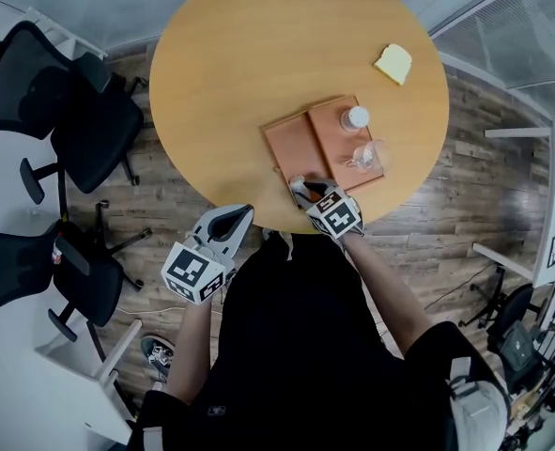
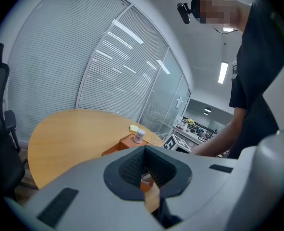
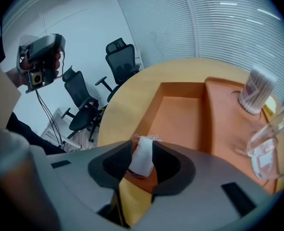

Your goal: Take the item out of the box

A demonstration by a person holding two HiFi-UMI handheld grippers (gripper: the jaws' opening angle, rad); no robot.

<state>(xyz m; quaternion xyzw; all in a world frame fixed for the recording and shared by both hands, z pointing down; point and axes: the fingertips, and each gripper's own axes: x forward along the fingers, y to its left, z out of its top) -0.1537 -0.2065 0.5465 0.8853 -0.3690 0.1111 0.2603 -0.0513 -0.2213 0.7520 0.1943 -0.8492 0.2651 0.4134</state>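
An orange box [image 1: 296, 148] lies open in two halves on the round wooden table [image 1: 239, 54]. My right gripper [image 1: 302, 189] is at the box's near corner. In the right gripper view a small white packet [image 3: 142, 154] with loose threads stands between the pads of the right gripper [image 3: 142, 159]. The jaws look parted around it rather than pressed on it. The box half [image 3: 180, 114] beyond it is bare. My left gripper [image 1: 232, 220] hangs off the table's near edge, close to the person's body. The left gripper's [image 2: 144, 170] jaws look closed, with nothing in them.
A jar of cotton swabs [image 1: 355, 117] and a clear plastic container [image 1: 371, 155] stand in the right box half. A yellow block [image 1: 393, 63] lies farther back on the table. Black office chairs [image 1: 89, 130] stand to the left on the wooden floor.
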